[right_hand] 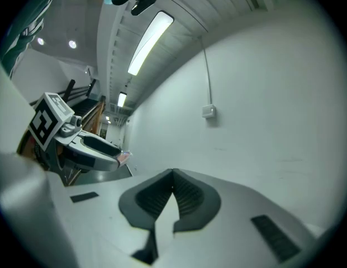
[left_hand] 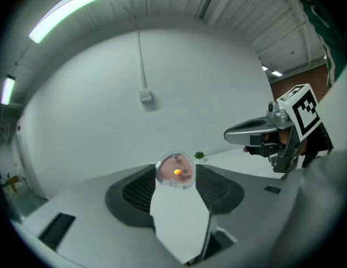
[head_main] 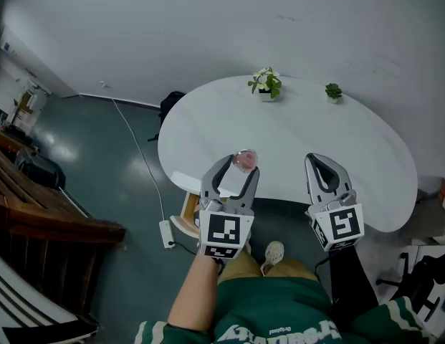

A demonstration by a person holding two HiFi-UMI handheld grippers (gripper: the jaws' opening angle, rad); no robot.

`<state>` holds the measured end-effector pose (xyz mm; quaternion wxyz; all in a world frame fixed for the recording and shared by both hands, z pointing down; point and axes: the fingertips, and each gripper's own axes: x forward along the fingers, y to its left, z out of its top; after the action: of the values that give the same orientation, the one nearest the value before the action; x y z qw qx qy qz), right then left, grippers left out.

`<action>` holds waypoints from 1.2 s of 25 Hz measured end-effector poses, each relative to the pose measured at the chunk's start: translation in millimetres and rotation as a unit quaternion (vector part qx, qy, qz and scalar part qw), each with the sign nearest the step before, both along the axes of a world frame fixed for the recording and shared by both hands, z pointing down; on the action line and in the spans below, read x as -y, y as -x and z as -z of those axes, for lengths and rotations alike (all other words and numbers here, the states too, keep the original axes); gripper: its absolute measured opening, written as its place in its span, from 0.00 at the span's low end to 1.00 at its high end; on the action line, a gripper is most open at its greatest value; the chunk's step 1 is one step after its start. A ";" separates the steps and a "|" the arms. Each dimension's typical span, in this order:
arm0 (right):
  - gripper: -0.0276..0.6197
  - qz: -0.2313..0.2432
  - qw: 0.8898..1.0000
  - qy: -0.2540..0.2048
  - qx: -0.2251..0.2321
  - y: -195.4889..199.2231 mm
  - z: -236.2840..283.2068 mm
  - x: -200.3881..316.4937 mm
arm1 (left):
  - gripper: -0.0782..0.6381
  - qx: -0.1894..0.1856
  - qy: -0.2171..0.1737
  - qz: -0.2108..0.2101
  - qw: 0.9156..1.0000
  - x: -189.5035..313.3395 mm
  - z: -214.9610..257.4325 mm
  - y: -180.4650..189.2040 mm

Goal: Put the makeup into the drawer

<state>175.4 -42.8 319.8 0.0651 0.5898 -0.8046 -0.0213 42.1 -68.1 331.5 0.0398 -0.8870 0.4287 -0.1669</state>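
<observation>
The makeup [head_main: 245,159] clamped between the fingers of the left gripper [head_main: 243,166] reads only as a small round pinkish case. Its contents are too small to identify, and in the right gripper view it shows only as a pink sliver. The near edge of the counter [head_main: 279,135] is masked by the left gripper and the right gripper [head_main: 317,159], a wooden object [head_main: 185,217] beneath it is largely covered, and the person's torso [head_main: 279,321] is cut off by the head view's lower edge.
</observation>
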 end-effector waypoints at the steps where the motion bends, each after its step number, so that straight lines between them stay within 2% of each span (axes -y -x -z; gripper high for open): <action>1: 0.05 0.014 1.000 0.002 0.002 13.8 -1.0 3.4 | 0.43 0.001 0.002 0.014 1.000 -0.4 -0.3 14.1; 10: 0.05 0.104 0.994 0.011 0.014 129.0 -6.2 25.6 | 0.43 0.015 0.024 0.106 0.994 -5.4 -11.0 130.9; 15: 0.05 0.123 0.992 0.028 0.018 175.0 -19.1 28.2 | 0.43 0.017 0.045 0.116 0.992 -7.8 -25.0 170.7; 20: 0.05 0.126 0.991 0.043 0.021 195.9 -34.8 36.1 | 0.43 0.031 0.068 0.107 0.991 -4.9 -50.2 186.6; 24: 0.05 0.126 0.990 0.054 0.018 204.6 -45.8 40.6 | 0.43 0.073 0.113 0.072 0.988 -9.3 -91.4 192.1; 30: 0.05 0.116 0.990 0.075 0.014 202.4 -69.4 44.2 | 0.43 0.152 0.180 0.002 0.972 -28.1 -170.6 197.0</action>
<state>-27.0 -87.0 389.2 0.0954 0.4859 -0.8679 0.0397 -154.8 -40.0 502.1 -0.0565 -0.8429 0.3823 -0.3744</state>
